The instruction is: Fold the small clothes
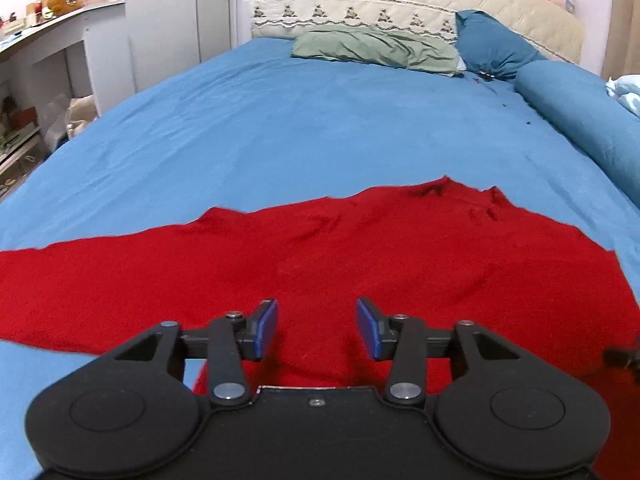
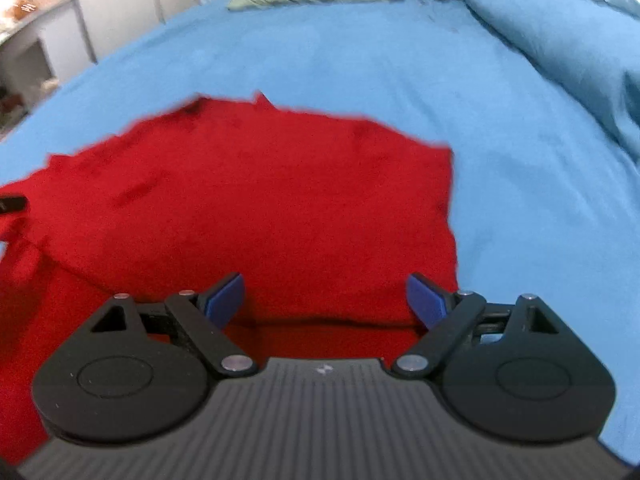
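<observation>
Grippers (image 1: 317, 326) (image 2: 325, 300) apart above red garment (image 1: 320, 248)

no readable text, labels or numbers anywhere

Red garment (image 1: 320, 264), blue sheet (image 1: 280, 128)

Light was bright and even; the right wrist view smeared with motion blur, both bowing hard at the edges.
</observation>
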